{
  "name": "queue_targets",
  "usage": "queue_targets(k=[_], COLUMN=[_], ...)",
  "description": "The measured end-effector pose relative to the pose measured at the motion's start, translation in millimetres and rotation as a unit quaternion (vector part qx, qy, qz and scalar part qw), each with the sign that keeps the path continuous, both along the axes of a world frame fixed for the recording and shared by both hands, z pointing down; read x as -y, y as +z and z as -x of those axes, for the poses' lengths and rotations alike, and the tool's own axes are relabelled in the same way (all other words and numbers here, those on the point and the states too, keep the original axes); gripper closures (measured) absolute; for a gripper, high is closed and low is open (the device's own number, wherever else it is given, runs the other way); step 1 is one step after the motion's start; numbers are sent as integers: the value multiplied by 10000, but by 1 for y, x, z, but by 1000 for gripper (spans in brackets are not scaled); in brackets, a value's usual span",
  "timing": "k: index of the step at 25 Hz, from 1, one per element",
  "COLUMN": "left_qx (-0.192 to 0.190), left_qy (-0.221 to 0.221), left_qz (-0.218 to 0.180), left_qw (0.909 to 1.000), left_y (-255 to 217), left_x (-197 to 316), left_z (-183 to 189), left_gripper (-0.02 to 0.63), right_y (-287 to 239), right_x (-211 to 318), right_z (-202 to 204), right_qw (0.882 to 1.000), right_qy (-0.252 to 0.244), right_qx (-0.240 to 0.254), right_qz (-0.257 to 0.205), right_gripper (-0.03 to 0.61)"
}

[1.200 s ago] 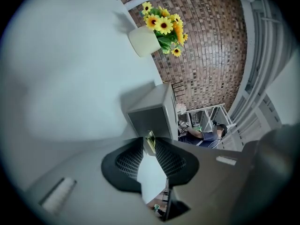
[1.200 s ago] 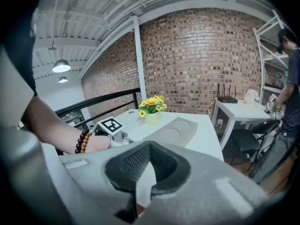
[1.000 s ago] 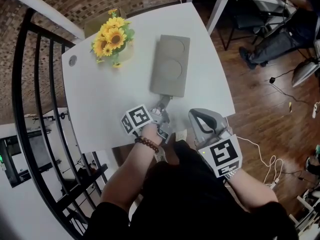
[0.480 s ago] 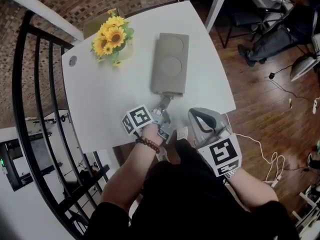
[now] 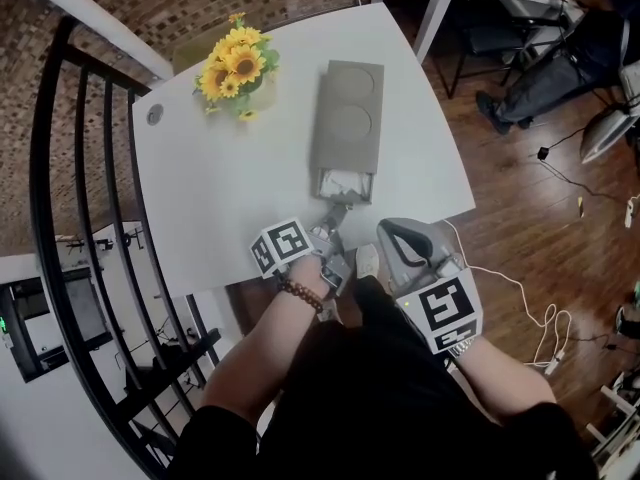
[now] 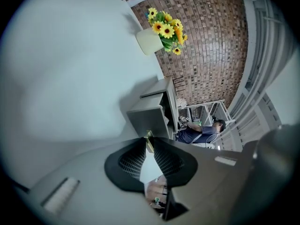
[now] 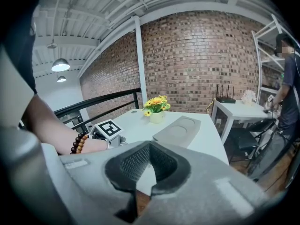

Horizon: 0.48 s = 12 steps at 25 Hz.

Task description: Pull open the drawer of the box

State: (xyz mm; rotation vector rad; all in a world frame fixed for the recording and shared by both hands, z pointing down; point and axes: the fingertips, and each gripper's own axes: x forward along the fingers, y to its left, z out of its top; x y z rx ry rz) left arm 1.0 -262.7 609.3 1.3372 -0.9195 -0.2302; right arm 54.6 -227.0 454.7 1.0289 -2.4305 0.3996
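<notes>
Head view: a white table [image 5: 220, 198] carries a grey box [image 5: 346, 118] with two round recesses in its lid. A pot of sunflowers [image 5: 235, 68] stands near the far left corner, well apart from the box.
Drawer position: the drawer [image 5: 344, 185] stands partly out of the box's near end, towards the person. Pale contents show inside; what they are cannot be told.
Left claw, position: the left gripper [image 5: 337, 211] sits at the drawer's front, pointing at the box.
Left claw, state: in the left gripper view the jaws are narrowed, with the tips pinching a small brass-coloured pull tab [image 6: 149, 141] on the drawer front. The jaws have just been closing slightly, with the tab between them.
Right claw, position: the right gripper [image 5: 384, 230] hangs over the table's near edge, just beside the left gripper and clear of the box.
Right claw, state: in the right gripper view the jaw tips meet with nothing between them.
</notes>
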Motion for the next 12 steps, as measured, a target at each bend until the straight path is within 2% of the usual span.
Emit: queue_targets(k=[12], left_qx=[-3], left_qy=[179], left_qz=[104], left_qw=[9998], left_y=[3], left_x=[-49], left_z=[8], left_gripper=[549], right_y=[-7], right_x=[-40], right_z=[20], right_qw=[10000], right_qy=[3], right_qx=[-5], right_qz=[-81], right_gripper=[588])
